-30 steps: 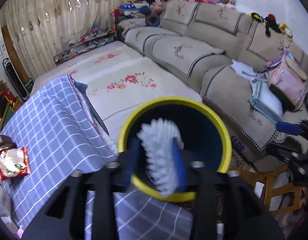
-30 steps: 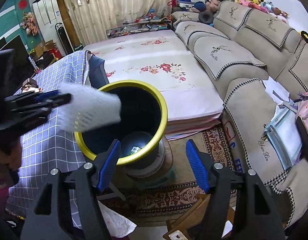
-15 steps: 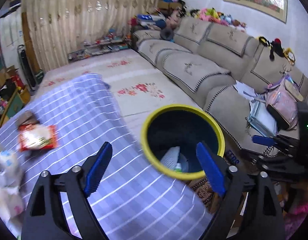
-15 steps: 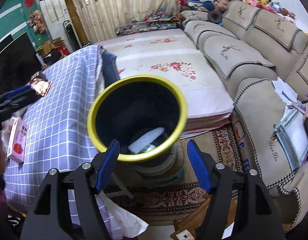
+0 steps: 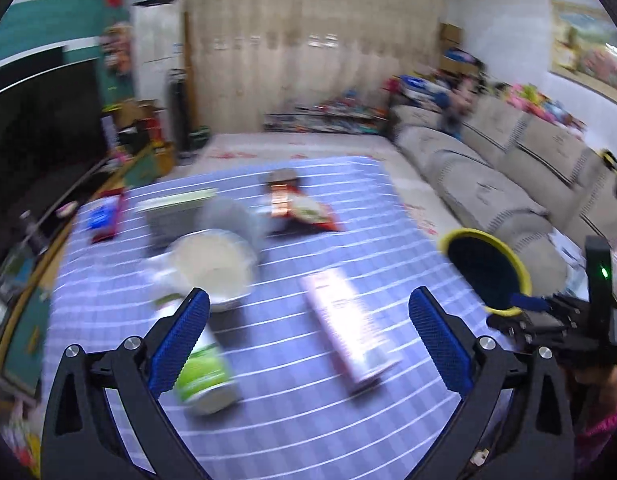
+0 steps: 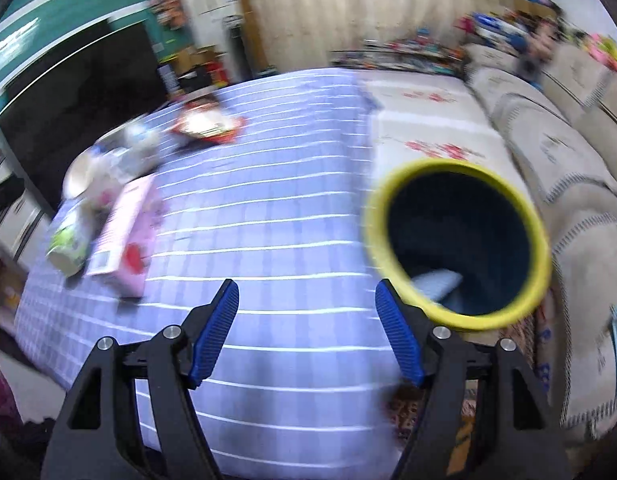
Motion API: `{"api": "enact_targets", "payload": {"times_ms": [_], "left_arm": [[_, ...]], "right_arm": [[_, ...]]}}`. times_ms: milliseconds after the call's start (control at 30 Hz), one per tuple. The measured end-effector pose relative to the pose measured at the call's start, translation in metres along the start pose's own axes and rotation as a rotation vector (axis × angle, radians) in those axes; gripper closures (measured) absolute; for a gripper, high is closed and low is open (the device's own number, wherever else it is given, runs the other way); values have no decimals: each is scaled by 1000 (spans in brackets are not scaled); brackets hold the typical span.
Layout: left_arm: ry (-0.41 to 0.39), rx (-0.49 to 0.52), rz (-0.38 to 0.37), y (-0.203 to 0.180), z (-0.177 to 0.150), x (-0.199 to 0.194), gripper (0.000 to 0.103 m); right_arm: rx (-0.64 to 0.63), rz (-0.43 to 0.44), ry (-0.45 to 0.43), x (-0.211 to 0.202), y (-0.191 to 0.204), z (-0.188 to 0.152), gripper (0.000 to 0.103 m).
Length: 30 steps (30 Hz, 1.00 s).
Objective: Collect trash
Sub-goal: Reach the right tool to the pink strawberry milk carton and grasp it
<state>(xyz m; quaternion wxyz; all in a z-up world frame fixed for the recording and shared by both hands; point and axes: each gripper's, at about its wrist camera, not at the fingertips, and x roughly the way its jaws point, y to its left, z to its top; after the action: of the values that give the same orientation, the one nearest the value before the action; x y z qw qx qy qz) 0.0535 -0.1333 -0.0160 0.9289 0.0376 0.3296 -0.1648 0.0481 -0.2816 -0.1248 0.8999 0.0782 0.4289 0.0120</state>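
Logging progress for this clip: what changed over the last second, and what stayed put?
The left gripper let go of the white crumpled wrapper, now lying inside the yellow-rimmed bin. Its jaws have just been opening, with nothing between them, and it swung from the bin to the checked tablecloth. The right gripper stayed open and empty. The pink carton and red snack packet remain uncollected.

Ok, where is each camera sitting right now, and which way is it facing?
Left wrist: on the left gripper, angled down over the checked table at a pink box and green can; its open jaws, just widened, hold nothing. The right gripper shows at the right edge.
Right wrist: on the right gripper, jaws open, facing table and bin.
Shared: table, box, can, bin, sofa.
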Motion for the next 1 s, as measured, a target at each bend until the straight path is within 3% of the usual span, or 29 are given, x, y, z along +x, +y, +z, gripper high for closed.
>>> {"api": "enact_targets", "payload": {"times_ms": [133, 300, 467, 667, 800, 933, 1000], "left_arm": [[6, -81, 69, 48, -18, -14, 5], [17, -131, 96, 75, -31, -20, 5], [16, -149, 84, 78, -37, -18, 5], [26, -161, 76, 78, -42, -16, 5], [35, -171, 69, 81, -45, -11, 5], [42, -170, 65, 80, -46, -7, 5], [45, -171, 63, 81, -47, -5, 5]], "right_arm": [[-88, 90, -43, 6, 61, 5, 36], [-100, 189, -139, -2, 107, 8, 32], [-132, 128, -126, 20, 134, 3, 32], [-118, 90, -76, 49, 137, -6, 32], [-106, 93, -60, 59, 136, -7, 41], [-113, 88, -51, 61, 136, -10, 63], [-124, 83, -60, 59, 138, -9, 64]]}}
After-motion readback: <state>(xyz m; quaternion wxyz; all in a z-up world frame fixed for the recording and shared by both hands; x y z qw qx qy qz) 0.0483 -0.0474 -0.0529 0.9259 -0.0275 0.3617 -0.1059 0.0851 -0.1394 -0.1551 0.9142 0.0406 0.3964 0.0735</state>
